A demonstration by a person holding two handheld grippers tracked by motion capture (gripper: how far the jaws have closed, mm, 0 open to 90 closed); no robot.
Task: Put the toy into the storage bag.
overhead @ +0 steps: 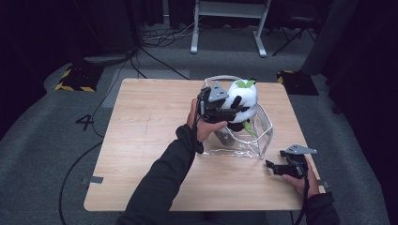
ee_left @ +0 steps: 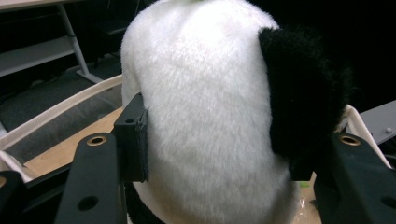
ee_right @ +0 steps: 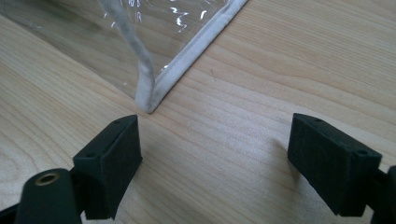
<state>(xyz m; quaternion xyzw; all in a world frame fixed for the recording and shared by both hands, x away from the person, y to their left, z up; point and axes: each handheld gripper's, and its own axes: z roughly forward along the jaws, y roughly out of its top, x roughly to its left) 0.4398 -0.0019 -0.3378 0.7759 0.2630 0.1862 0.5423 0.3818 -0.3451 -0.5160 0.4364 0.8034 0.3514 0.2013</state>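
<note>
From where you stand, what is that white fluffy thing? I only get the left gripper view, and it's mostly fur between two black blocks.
Observer: A panda plush toy, white with black patches and a green leaf on its head; the left gripper is shut on it.
Operator: Is it lying on the table?
Observer: No, it sits at the mouth of a clear plastic bag with white trim, which rests on the wooden table.
Operator: And the other hand?
Observer: The right gripper rests low near the table's right edge, jaws open and empty, pointing at the bag's near corner.
</note>
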